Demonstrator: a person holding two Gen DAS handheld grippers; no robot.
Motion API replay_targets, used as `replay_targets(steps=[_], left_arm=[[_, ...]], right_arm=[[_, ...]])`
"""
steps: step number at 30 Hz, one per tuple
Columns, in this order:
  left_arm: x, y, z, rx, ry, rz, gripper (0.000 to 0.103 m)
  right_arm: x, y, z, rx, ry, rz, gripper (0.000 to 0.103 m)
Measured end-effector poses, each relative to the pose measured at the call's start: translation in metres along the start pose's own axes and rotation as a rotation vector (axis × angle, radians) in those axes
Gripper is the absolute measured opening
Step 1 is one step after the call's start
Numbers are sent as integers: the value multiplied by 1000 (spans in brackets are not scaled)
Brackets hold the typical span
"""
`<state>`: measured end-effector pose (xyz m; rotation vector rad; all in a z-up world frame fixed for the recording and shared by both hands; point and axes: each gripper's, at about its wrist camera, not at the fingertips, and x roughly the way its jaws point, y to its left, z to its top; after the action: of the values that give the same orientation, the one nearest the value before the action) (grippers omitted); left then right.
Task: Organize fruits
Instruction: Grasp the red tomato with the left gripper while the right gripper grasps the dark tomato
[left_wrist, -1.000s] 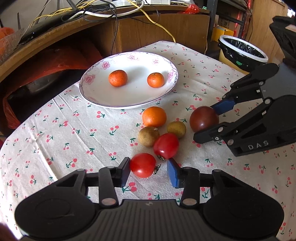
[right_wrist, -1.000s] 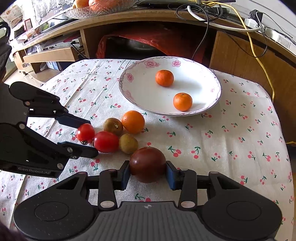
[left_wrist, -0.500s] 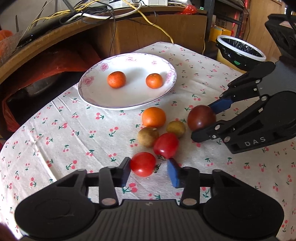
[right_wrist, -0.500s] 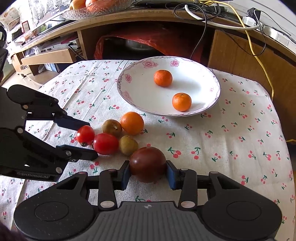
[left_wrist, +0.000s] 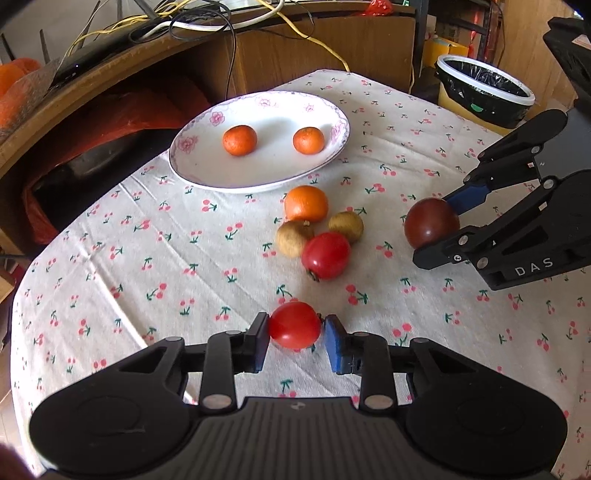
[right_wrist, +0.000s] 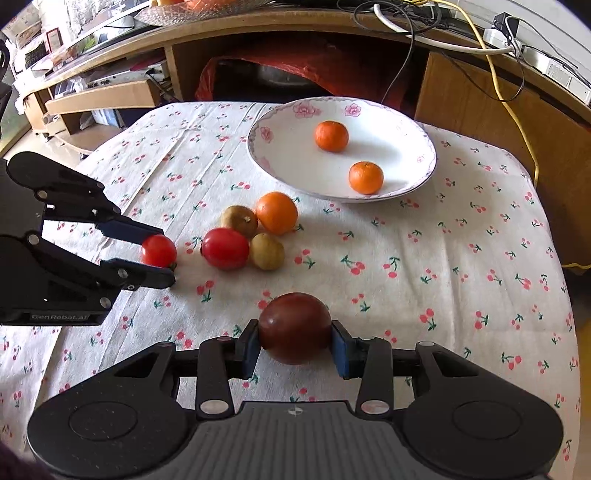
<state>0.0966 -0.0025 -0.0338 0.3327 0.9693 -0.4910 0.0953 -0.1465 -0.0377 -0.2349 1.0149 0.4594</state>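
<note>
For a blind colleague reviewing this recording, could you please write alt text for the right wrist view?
The right gripper is shut on a dark red tomato above a cherry-print tablecloth. At left, the left gripper grips a small red tomato beside four loose fruits. Behind, a white plate holds two mandarins.

Wooden desk (right_wrist: 480, 96) behind — cables (left_wrist: 207, 22) trailing, lined bin (left_wrist: 484, 92) beside.

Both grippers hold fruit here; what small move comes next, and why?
Probably carry both toward the plate: left gripper grips a red tomato, right gripper grips the dark tomato, and the plate has room beside two tangerines.
</note>
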Motion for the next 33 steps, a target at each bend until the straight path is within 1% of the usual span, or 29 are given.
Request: replay_targets(steps=[5, 11, 18, 22, 33], left_arm=[[3, 0, 1, -2, -1, 4, 41], [6, 1, 2, -17, -9, 2, 41], [6, -5, 7, -7, 12, 34, 39], [5, -5, 10, -5, 23, 50, 39], [-6, -4, 29, -20, -28, 63, 39]], right_arm=[[2, 4, -1, -20, -3, -13, 35], [5, 3, 0, -13, -11, -9, 35], [4, 4, 2, 0, -3, -17, 34], [-1, 4, 6, 4, -21, -18, 34], [-12, 4, 20, 9, -67, -35, 34]])
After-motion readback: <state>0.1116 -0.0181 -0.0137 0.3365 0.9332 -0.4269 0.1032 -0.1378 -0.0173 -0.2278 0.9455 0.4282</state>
